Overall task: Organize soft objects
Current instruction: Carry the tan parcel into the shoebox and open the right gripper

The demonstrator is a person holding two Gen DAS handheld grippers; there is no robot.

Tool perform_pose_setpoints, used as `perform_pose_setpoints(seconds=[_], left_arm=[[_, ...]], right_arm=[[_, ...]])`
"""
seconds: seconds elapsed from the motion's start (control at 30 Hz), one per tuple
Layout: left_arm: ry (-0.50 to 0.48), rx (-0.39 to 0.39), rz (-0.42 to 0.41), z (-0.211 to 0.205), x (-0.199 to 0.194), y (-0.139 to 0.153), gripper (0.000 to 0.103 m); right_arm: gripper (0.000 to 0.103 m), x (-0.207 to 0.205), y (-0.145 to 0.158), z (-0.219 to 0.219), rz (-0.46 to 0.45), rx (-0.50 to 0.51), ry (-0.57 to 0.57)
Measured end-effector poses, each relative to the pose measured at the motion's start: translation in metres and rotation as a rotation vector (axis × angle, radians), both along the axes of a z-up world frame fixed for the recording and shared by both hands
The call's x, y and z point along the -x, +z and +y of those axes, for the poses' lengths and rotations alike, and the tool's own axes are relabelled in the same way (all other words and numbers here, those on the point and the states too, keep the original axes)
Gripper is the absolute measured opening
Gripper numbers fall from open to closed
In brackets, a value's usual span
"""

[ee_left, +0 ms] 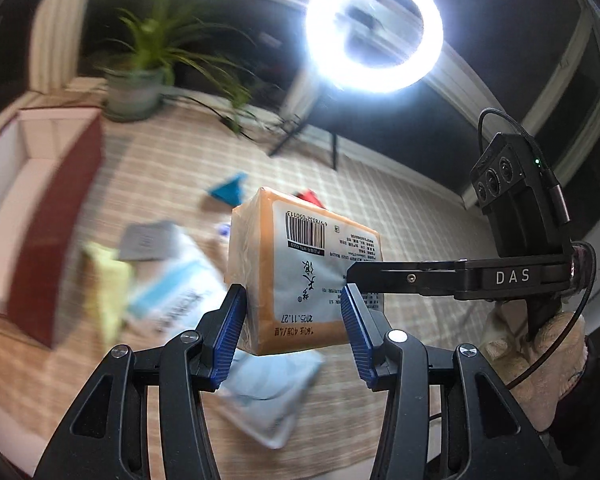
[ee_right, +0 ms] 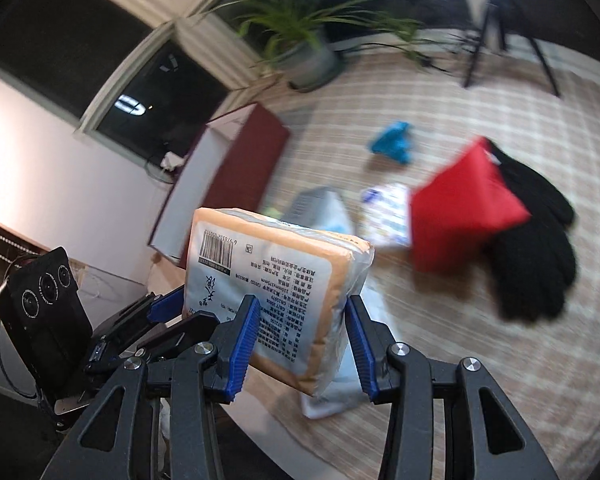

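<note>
An orange and white tissue pack (ee_left: 300, 264) with a barcode is held in the air between both grippers. My left gripper (ee_left: 293, 296) is shut on its near end. My right gripper (ee_right: 302, 312) is shut on the same pack (ee_right: 268, 284), and its black body (ee_left: 460, 276) reaches in from the right in the left wrist view. The left gripper's blue fingertips (ee_right: 168, 304) show at the pack's left side in the right wrist view. Below lie a white-blue soft pack (ee_left: 180, 280), a red pouch (ee_right: 464, 208), black gloves (ee_right: 536, 248) and a blue cloth (ee_right: 394, 144).
An open dark red box (ee_left: 56, 236) with a white inside stands at the left on the checked cloth (ee_left: 420, 216). A potted plant (ee_left: 140, 80) stands at the back. A bright ring light (ee_left: 374, 26) on a tripod (ee_right: 500, 36) stands at the back right.
</note>
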State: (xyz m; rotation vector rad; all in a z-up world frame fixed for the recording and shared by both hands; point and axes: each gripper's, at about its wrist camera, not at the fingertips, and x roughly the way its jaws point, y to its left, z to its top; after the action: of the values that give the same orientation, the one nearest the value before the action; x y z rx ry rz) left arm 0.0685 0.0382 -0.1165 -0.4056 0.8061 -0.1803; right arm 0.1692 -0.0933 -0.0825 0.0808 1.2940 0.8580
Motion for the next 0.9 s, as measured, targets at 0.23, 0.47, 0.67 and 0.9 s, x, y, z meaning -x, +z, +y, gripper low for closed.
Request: perform_pose_setpoints(seconds=[0.23,0.47,0.67,0.9], left_arm=[[0.099,-0.023,-0.046,0.068,0.024,0.014,0.046],[0.21,-0.026,-0.06,0.137,0.042,0.017,0.046],[0.286,-0.034,-0.045,0.191,0.053,0.01,0.046],[0.334,-0.021,-0.006,0.237,0.052,-0.006,0.046]], right_arm=[[0.041,0.005,0.01,0.083,-0.027,-0.022,0.09],[0.041,0.009,0.008,0.172,-0.049,-0.021,0.187],[0.041,0.008,-0.003,0.24,-0.052,-0.01,0.238],[0.041,0.0,-0.022,0.289,-0.045,0.018,0.257]])
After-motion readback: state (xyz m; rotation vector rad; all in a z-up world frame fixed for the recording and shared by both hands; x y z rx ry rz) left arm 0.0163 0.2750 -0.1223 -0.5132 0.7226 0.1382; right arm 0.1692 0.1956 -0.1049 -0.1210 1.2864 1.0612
